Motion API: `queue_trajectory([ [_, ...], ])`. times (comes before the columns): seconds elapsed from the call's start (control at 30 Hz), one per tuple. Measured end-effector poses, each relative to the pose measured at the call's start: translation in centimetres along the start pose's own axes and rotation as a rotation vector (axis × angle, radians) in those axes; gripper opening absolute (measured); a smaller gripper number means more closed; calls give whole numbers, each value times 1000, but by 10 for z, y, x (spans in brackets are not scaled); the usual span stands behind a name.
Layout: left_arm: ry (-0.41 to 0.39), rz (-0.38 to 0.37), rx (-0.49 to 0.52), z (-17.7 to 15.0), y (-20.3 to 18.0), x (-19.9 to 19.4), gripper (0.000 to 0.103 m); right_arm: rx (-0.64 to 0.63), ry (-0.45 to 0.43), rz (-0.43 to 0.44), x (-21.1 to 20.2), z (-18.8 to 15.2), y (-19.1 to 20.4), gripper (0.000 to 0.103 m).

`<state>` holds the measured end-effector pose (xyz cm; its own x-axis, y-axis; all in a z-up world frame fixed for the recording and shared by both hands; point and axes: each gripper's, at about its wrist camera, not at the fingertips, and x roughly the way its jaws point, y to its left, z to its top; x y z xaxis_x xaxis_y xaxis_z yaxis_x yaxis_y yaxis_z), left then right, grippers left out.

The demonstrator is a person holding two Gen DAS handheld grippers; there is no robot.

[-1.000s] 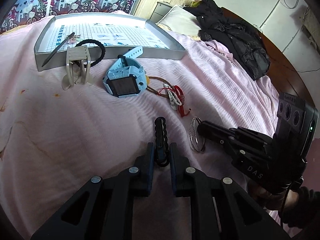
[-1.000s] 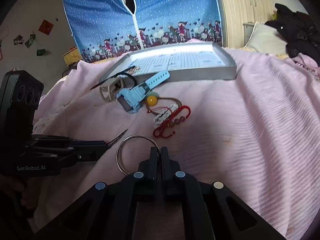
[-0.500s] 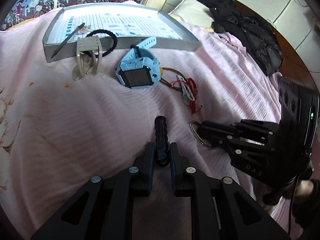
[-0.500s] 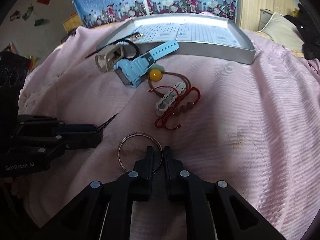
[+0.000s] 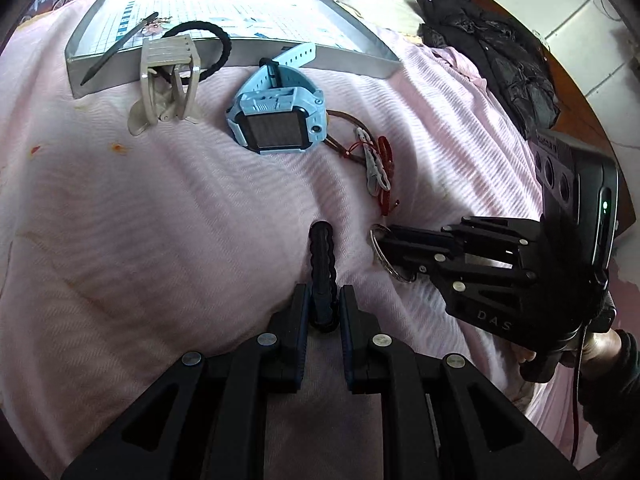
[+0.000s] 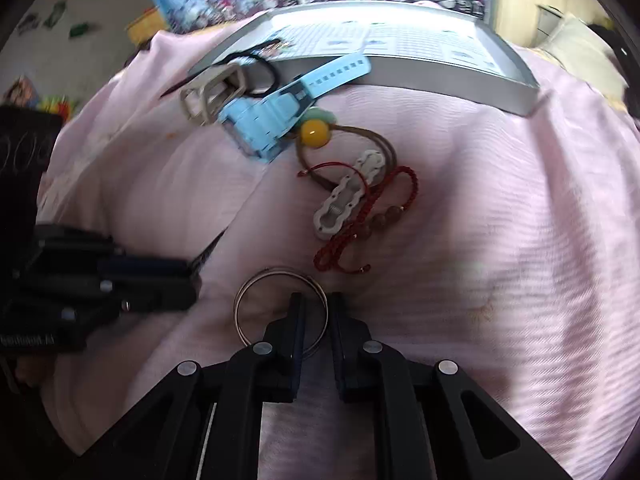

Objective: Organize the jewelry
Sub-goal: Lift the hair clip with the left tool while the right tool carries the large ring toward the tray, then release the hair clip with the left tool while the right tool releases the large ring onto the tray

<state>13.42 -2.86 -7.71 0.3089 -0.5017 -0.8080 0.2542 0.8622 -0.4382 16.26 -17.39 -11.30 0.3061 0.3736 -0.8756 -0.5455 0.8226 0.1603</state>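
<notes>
- While the left gripper [image 5: 323,300] clamps a black ridged hair clip [image 5: 321,264], its view shows the blue smartwatch's [image 5: 280,120] screen.
- The right gripper [image 6: 314,312], jaws parted, straddles a thin silver ring bangle's [image 6: 280,308] partly hidden rim.

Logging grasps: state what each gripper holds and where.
Left gripper: black ridged plastic clip, pinched at its near end. Right gripper: nothing; open jaws straddle the rim of the silver metal ring.

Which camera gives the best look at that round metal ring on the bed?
The right wrist view: the metal ring lies nearly whole, the right gripper straddling its edge. In the left wrist view the ring is edge-on, mostly hidden behind that gripper.
</notes>
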Motion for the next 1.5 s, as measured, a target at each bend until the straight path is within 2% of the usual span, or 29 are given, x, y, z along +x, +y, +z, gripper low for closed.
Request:
queue_trajectory([
  [0.23, -35, 22, 32, -5, -4, 1, 12, 53, -134, -73, -8, -20, 12, 8],
  [0.5, -140, -28, -25, -4, -5, -15, 12, 68, -328, -35, -37, -37, 10, 5],
  [0.7, -232, -53, -51, -1, -2, -31, 12, 38, -412, -72, -50, -31, 20, 5],
  [0.93, -281, -71, -37, 5, -8, -40, 12, 26, -479, -134, -67, -20, 15, 5],
  [1.1, -311, -69, -47, 25, -9, -58, 12, 59, -491, -118, -72, 18, -6, 5],
  [1.27, -357, 15, -13, 70, 0, -73, 12, 78, -474, -103, -61, 69, -24, 5],
  [1.5, -296, 93, -65, 144, 53, -56, 12, 114, -363, -89, -19, 137, -47, 5],
])
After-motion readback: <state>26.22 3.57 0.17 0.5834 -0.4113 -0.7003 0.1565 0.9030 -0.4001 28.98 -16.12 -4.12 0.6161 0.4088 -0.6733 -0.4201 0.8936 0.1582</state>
